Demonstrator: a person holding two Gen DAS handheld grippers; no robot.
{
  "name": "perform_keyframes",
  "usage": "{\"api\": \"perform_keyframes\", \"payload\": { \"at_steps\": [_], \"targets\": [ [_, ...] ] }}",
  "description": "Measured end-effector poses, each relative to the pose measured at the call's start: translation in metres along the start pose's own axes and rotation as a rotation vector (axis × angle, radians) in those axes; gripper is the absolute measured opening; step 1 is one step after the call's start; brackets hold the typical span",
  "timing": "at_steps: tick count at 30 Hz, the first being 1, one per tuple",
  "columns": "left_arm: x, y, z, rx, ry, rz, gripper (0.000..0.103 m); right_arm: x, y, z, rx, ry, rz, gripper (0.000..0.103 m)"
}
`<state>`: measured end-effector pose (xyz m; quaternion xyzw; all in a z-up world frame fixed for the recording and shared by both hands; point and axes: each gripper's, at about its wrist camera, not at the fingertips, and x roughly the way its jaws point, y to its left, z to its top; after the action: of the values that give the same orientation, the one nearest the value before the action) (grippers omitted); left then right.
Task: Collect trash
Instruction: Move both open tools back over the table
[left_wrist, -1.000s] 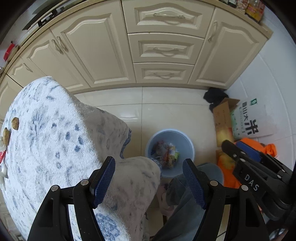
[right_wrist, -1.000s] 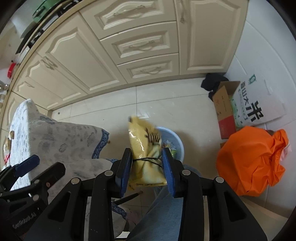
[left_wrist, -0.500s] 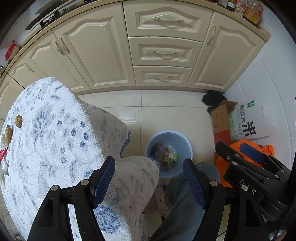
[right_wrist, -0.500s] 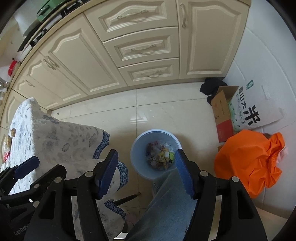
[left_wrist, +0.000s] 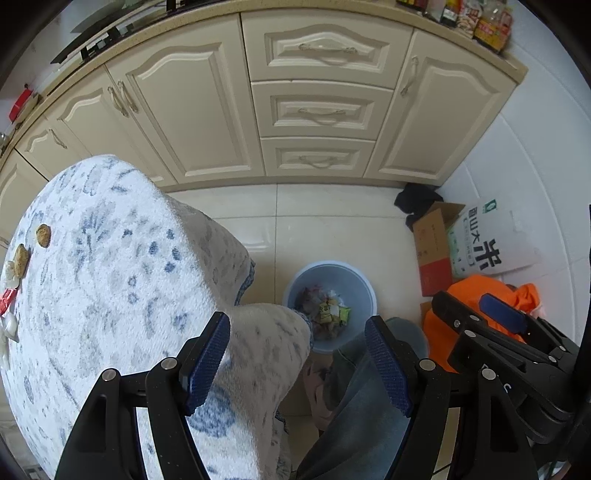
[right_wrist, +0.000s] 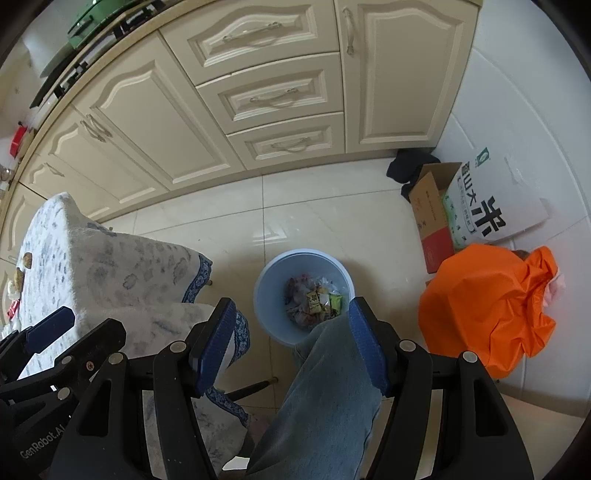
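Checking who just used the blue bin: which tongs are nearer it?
Right. The right tongs hang open above the blue bin; the left tongs hang over the tablecloth's corner.

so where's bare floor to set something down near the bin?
Bare tiles between the cabinets and the bin, running left to the table. Crowded on the right: orange bag, box and rice sack along the wall.

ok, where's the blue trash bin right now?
On the floor tiles: the blue trash bin sits centre in the right wrist view, between the cloth-covered table and the orange bag.
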<state>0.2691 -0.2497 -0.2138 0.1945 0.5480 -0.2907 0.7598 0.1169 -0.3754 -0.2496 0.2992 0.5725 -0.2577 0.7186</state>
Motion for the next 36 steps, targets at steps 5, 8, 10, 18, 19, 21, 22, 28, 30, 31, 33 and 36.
{"api": "perform_keyframes", "payload": {
  "at_steps": [5,8,10,18,19,21,22,28,30,31,33,36],
  "targets": [
    [-0.021,0.011,-0.016,-0.007,-0.038,-0.008,0.071,-0.016,0.003,-0.007,0.005,-0.026,0.001,0.065],
    [-0.034,0.022,-0.028,-0.023,-0.055,-0.010,0.072,-0.027,0.010,-0.013,-0.007,-0.046,0.004,0.065],
    [-0.043,0.029,-0.037,-0.034,-0.067,-0.010,0.072,-0.032,0.017,-0.016,-0.017,-0.056,0.007,0.065],
    [-0.085,0.074,-0.080,-0.119,-0.119,0.021,0.073,-0.051,0.062,-0.031,-0.095,-0.088,0.052,0.065],
    [-0.090,0.079,-0.084,-0.133,-0.125,0.028,0.073,-0.053,0.071,-0.034,-0.113,-0.090,0.058,0.065],
    [-0.100,0.091,-0.094,-0.161,-0.134,0.035,0.073,-0.055,0.086,-0.038,-0.142,-0.093,0.066,0.066],
    [-0.105,0.099,-0.100,-0.178,-0.141,0.038,0.073,-0.056,0.093,-0.040,-0.154,-0.095,0.070,0.068],
    [-0.136,0.139,-0.130,-0.270,-0.181,0.069,0.079,-0.068,0.140,-0.056,-0.254,-0.125,0.105,0.079],
    [-0.146,0.156,-0.143,-0.306,-0.191,0.079,0.080,-0.068,0.156,-0.061,-0.287,-0.125,0.120,0.079],
    [-0.149,0.164,-0.146,-0.318,-0.193,0.083,0.080,-0.068,0.167,-0.064,-0.306,-0.122,0.128,0.079],
    [-0.155,0.184,-0.156,-0.354,-0.196,0.098,0.081,-0.067,0.184,-0.069,-0.334,-0.115,0.139,0.080],
    [-0.162,0.214,-0.168,-0.407,-0.196,0.120,0.081,-0.064,0.214,-0.078,-0.392,-0.104,0.155,0.080]
  ]
}}
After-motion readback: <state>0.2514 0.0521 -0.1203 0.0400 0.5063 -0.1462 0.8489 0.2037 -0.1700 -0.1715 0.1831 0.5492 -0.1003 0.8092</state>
